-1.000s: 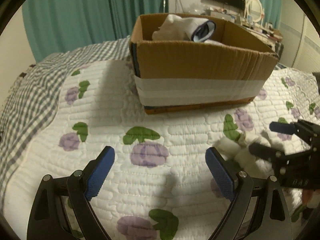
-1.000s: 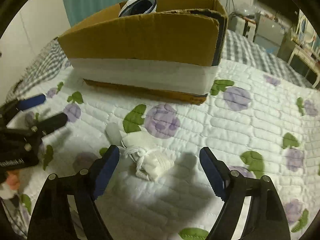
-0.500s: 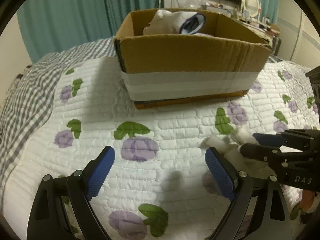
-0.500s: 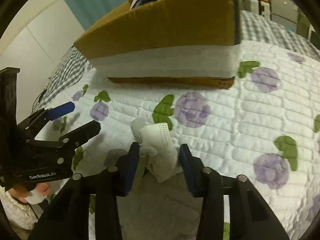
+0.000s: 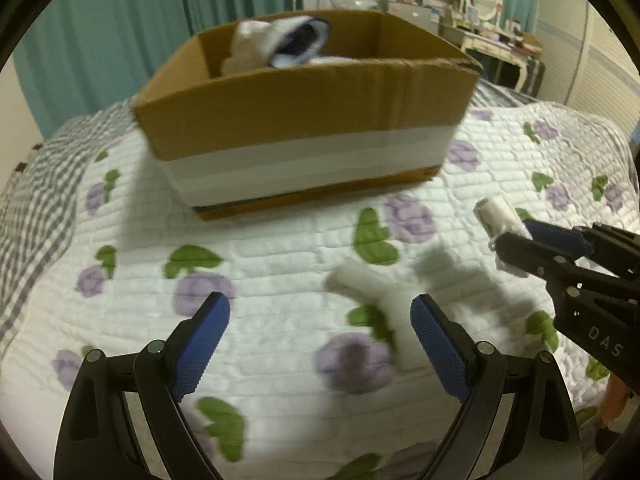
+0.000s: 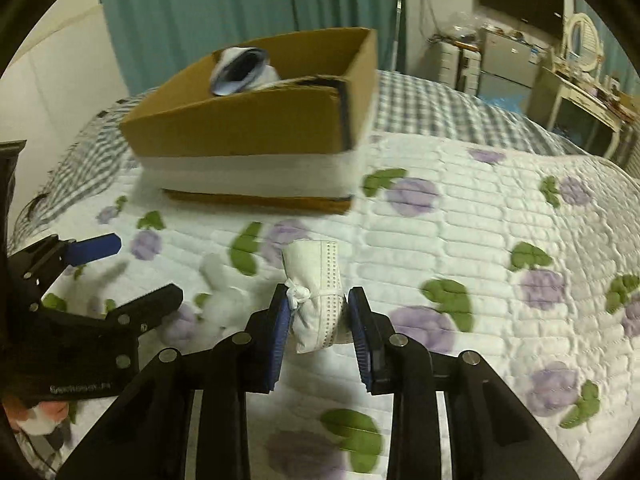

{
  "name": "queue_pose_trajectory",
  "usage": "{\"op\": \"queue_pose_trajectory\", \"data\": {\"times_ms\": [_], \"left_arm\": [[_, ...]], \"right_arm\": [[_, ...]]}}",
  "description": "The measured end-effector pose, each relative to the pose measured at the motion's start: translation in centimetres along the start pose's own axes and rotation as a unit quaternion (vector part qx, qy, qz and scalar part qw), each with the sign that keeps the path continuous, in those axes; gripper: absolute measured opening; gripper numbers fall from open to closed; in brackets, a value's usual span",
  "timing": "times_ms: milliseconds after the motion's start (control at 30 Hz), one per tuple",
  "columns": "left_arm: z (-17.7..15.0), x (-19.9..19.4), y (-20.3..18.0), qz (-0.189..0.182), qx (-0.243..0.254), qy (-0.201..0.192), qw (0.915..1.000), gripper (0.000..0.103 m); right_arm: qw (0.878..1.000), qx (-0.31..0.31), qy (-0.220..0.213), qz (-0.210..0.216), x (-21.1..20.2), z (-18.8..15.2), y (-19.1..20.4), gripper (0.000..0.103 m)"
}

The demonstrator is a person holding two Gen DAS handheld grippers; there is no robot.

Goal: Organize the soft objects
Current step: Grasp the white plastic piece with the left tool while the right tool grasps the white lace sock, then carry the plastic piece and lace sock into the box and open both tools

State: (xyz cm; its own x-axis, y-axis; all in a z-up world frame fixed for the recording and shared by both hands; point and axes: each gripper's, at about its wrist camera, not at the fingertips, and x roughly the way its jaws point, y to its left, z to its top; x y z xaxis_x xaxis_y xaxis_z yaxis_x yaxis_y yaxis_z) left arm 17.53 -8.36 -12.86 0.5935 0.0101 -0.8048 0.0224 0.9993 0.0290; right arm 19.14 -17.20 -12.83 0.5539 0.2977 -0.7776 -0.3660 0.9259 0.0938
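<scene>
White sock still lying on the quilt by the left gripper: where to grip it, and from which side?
Judging by its pose, grip the white sock across its middle, coming from above. It lies flat and stretched on the quilt, running diagonally, so pads should straddle the narrow width, not the length. The left gripper is open with the sock's near end beside its right finger. The view is blurred, so folds are unclear.

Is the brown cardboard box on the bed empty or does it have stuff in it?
Not empty. The brown cardboard box holds white soft items and a rolled white-and-navy piece poking above its rim.
</scene>
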Motion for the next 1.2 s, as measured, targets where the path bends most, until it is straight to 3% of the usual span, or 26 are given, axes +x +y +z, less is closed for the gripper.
{"op": "queue_pose_trajectory", "data": {"times_ms": [133,267,300,433,500,600,800,1200], "left_arm": [[-0.1,1.7,-1.6,0.0,-0.004,0.02,0.9998,0.092],[-0.3,3.3,-2.3,-0.023,-0.017,0.031,0.9991,0.089],[-0.4,3.6,-2.6,-0.027,-0.016,0.032,0.999,0.079],[-0.6,4.8,-3.4,-0.037,0.003,0.036,0.9987,0.071],[-0.7,4.7,-3.3,-0.043,0.007,0.03,0.9986,0.047],[-0.7,4.1,-3.0,-0.051,0.013,0.026,0.9983,0.035],[-1.1,1.6,-2.7,-0.05,0.025,0.011,0.9984,0.029],[-0.2,-7.1,1.4,-0.071,0.002,-0.046,0.9964,0.028]], "right_arm": [[1.0,0.001,0.003,-0.022,-0.1,0.1,-0.8,0.029],[1.0,0.006,-0.001,-0.027,-0.2,0.1,-1.0,0.029],[1.0,0.008,-0.001,-0.027,-0.1,0.2,-0.9,0.029],[0.999,0.01,0.008,-0.03,0.3,0.1,-1.0,0.029],[0.999,0.011,0.008,-0.032,0.3,0.0,-1.0,0.029],[0.999,0.015,0.006,-0.035,0.0,-0.1,-1.0,0.029],[0.999,0.012,0.002,-0.038,-1.3,-0.5,0.2,0.029],[0.997,-0.008,-0.047,-0.056,-8.7,0.6,3.8,0.029]]}}
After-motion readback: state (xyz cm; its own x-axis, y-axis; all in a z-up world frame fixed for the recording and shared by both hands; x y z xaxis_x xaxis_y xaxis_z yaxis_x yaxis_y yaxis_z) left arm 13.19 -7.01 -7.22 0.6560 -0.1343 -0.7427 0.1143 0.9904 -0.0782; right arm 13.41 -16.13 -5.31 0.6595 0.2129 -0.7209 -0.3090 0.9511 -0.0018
